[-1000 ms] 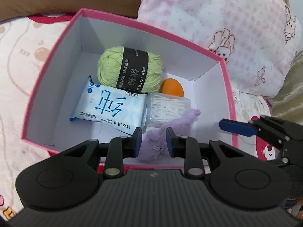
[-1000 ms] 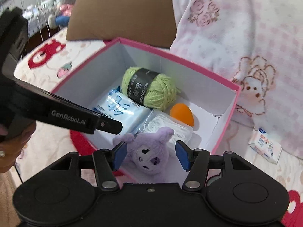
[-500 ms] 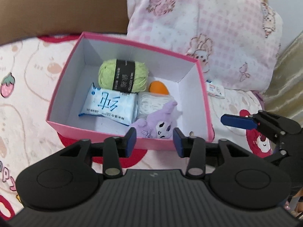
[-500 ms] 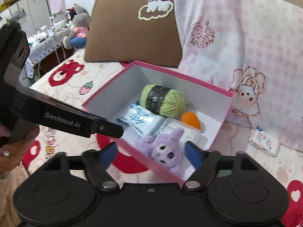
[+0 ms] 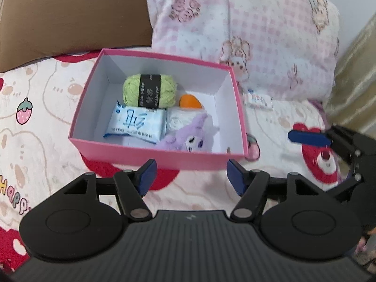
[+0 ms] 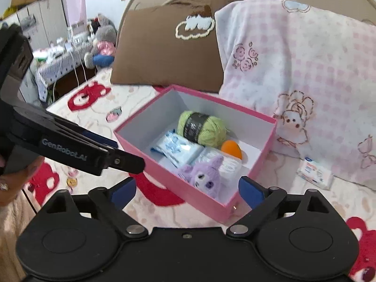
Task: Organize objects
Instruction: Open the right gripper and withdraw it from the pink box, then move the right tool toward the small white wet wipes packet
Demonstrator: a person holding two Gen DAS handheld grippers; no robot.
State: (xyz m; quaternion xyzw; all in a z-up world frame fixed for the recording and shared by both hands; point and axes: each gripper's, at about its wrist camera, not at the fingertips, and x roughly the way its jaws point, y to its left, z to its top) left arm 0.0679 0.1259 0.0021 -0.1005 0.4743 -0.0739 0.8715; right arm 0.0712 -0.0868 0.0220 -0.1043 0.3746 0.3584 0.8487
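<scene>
1. My left tongs [image 5: 189, 175] hang released and empty, just short of the pink box [image 5: 155, 156] on the bed; a careless push forward could shove its near wall
2. Purple plush [image 5: 185, 137] lies in the box, leaning on the floss case; it may topple
3. Right tongs [image 6: 186, 191] spread, empty; the wipes packet [image 6: 313, 171] lies outside against the pillow and could get overlooked

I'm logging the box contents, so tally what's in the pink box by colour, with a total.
Green: 1, yarn ball
Orange: 1, egg-shaped item
Blue: 1, tissue pack
White: 1, clear-wrapped pack
Purple: 1, plush toy
Total: 5
</scene>
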